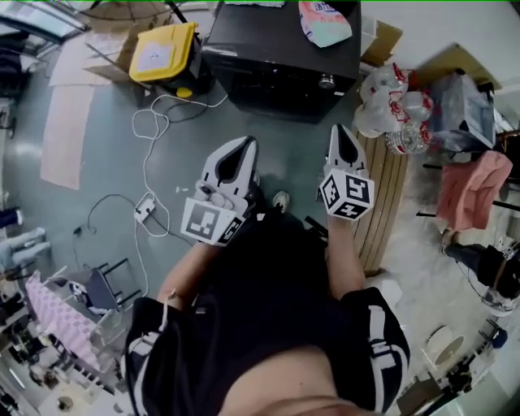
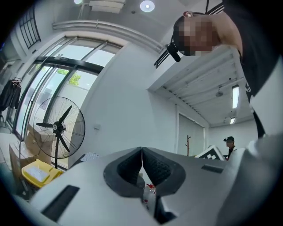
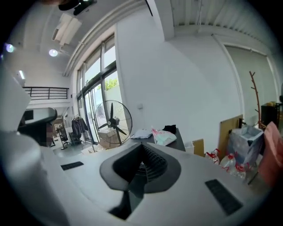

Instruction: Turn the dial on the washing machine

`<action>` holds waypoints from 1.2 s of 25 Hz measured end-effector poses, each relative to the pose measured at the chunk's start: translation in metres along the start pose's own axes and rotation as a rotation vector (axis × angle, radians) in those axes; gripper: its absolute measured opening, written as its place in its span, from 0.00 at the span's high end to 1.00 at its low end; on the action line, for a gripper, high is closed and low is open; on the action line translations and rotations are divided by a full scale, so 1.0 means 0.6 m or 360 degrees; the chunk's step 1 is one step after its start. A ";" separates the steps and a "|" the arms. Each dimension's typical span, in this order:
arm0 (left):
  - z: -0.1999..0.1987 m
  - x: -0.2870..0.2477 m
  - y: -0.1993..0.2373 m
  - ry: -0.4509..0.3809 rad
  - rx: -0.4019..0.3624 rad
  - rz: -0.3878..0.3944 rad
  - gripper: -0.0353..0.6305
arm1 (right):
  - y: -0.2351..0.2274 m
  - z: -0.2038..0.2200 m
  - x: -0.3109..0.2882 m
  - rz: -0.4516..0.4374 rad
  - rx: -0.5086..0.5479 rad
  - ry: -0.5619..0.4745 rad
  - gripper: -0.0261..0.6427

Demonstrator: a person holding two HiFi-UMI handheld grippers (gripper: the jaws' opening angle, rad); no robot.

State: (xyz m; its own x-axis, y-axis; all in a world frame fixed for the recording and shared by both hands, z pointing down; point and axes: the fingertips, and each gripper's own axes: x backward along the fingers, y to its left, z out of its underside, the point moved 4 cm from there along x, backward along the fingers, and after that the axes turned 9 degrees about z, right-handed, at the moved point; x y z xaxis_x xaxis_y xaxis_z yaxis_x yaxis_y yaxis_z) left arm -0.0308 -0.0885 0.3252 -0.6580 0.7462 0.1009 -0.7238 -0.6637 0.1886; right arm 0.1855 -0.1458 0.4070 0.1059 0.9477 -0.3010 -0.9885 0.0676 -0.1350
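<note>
The washing machine (image 1: 276, 49) is a black box at the top of the head view, with a small silver dial (image 1: 327, 80) on its front near the right corner. A colourful bag (image 1: 325, 20) lies on its lid. Both grippers hover over the floor short of the machine, pointing towards it. My left gripper (image 1: 242, 148) is shut, its pads meeting with nothing between them (image 2: 142, 152). My right gripper (image 1: 342, 132) is also shut and empty (image 3: 142, 149), a little below and to the right of the dial. The right gripper view shows the machine's top (image 3: 177, 140) ahead, its dial hidden.
A yellow box (image 1: 165, 50) sits left of the machine, with white cables (image 1: 150, 130) and a power strip on the floor. A wooden slatted panel (image 1: 388, 195), bags of bottles (image 1: 398, 110) and a pink cloth (image 1: 475, 191) crowd the right. A standing fan (image 3: 112, 121) is at the window.
</note>
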 end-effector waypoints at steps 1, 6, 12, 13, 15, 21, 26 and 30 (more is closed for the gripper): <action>-0.009 0.014 0.000 -0.0006 -0.0006 -0.0014 0.91 | 0.013 -0.012 0.024 -0.0013 0.0009 -0.0025 0.92; -0.040 0.063 0.009 -0.0050 -0.0026 -0.0051 0.91 | 0.070 -0.043 0.111 -0.0038 0.0037 -0.0107 0.92; -0.038 0.095 0.020 -0.0024 -0.0016 0.0005 0.91 | 0.122 -0.033 0.160 -0.0078 -0.0014 -0.0082 0.92; -0.036 0.099 0.022 -0.0019 -0.0012 0.0011 0.91 | 0.128 -0.030 0.164 -0.0081 -0.0020 -0.0076 0.92; -0.034 0.103 0.027 -0.0016 -0.0003 0.0023 0.91 | 0.136 -0.026 0.170 -0.0073 -0.0019 -0.0073 0.92; -0.036 0.104 0.036 -0.0021 0.0009 0.0089 0.91 | 0.149 -0.026 0.170 -0.0025 -0.0015 -0.0081 0.92; -0.038 0.106 0.034 -0.0028 0.0006 0.0114 0.91 | 0.149 -0.025 0.173 -0.0003 -0.0009 -0.0079 0.92; -0.038 0.100 0.035 -0.0030 0.0030 0.0122 0.91 | 0.146 -0.024 0.170 0.0011 -0.0004 -0.0075 0.92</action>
State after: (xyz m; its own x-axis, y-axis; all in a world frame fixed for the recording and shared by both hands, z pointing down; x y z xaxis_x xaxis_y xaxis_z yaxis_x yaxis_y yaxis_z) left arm -0.0906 -0.0588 0.3128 -0.7072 0.6942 0.1342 -0.6673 -0.7181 0.1977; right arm 0.1112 -0.0476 0.3508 0.0941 0.9618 -0.2570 -0.9889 0.0605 -0.1354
